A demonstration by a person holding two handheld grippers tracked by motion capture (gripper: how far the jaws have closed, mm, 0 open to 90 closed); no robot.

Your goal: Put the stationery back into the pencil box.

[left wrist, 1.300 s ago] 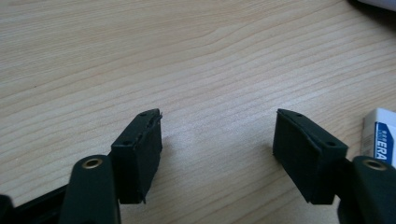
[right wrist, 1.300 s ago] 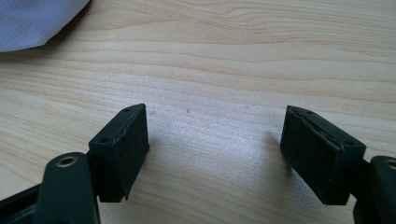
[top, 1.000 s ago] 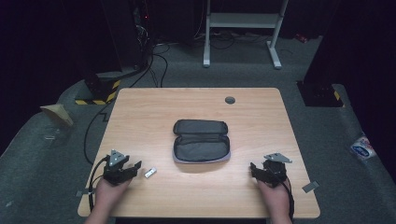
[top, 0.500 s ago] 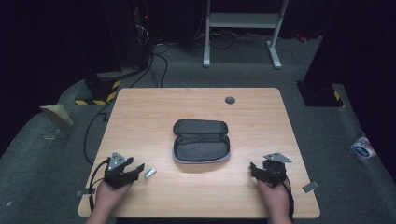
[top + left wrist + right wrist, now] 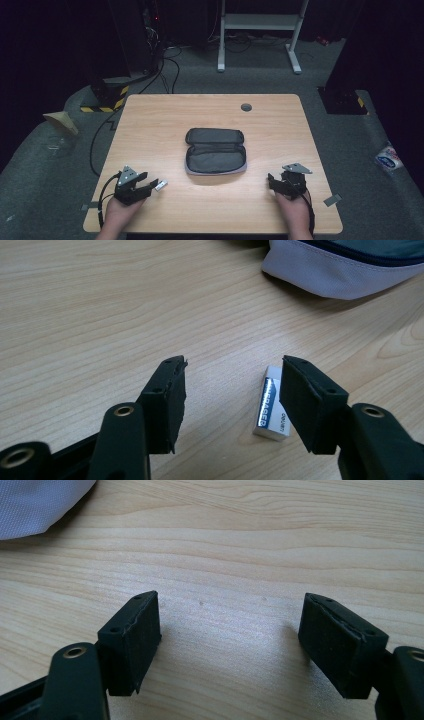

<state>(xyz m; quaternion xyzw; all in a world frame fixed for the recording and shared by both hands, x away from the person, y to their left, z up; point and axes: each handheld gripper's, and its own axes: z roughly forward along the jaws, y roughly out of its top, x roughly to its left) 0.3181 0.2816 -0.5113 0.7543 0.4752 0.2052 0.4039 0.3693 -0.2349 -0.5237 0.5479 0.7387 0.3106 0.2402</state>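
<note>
A: Where is the eraser (image 5: pixel 272 407) sitting relative to the pencil case (image 5: pixel 216 151)?

B: It is lying flat on the table (image 5: pixel 150 125), off the pencil case's near left corner and well apart from it. In the left gripper view it is resting partly behind the inner face of that view's right-hand jaw, a white block in a blue printed sleeve.

A: And what is the left gripper (image 5: pixel 232 392) doing?

B: Its jaws have just been closing, yet they are standing apart, with a clear gap between them. The eraser is lying at the edge of that gap and neither pad is pressing on it, so nothing is being gripped.

A: The right gripper (image 5: pixel 230 640)?

B: It is resting off the pencil case's near right corner, well apart from it, jaws spread wide over bare wood and gripping nothing. The pencil case itself is lying unzipped and open in the middle
</note>
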